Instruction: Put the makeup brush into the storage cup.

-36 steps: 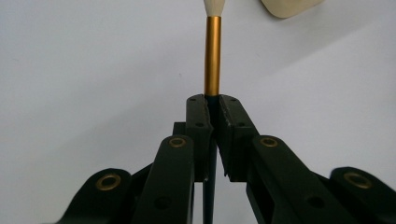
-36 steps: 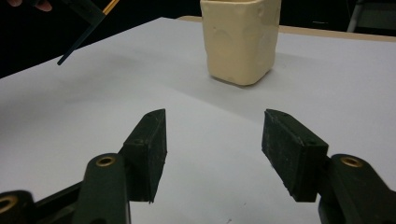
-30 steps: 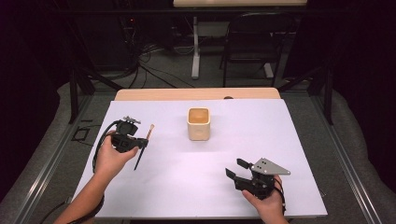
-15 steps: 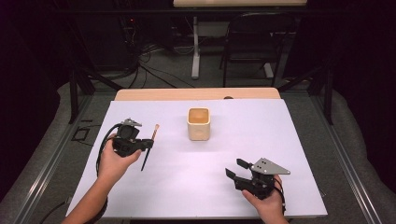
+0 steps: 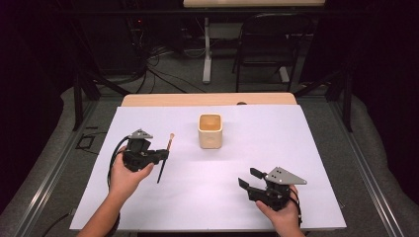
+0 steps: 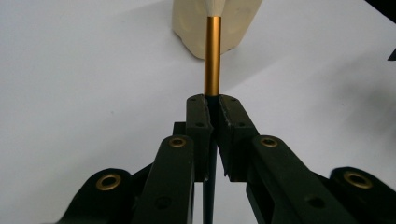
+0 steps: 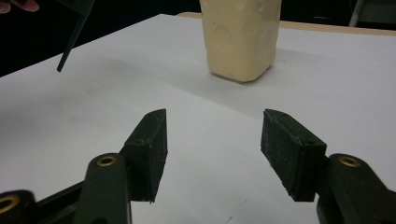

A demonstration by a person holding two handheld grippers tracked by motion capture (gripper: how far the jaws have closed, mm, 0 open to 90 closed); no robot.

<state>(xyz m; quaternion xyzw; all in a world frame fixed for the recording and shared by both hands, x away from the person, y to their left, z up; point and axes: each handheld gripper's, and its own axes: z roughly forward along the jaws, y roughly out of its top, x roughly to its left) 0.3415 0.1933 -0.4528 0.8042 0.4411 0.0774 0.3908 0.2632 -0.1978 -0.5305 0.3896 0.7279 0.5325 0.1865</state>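
Left claw: you grip the brush, cup beyond its tip.
Right claw: yours gapes, holding nothing.

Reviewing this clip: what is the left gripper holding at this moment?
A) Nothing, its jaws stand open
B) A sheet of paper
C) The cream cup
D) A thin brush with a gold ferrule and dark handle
D: in the left gripper view the left gripper has its jaws shut on the brush, while the cream cup stands apart on the table.
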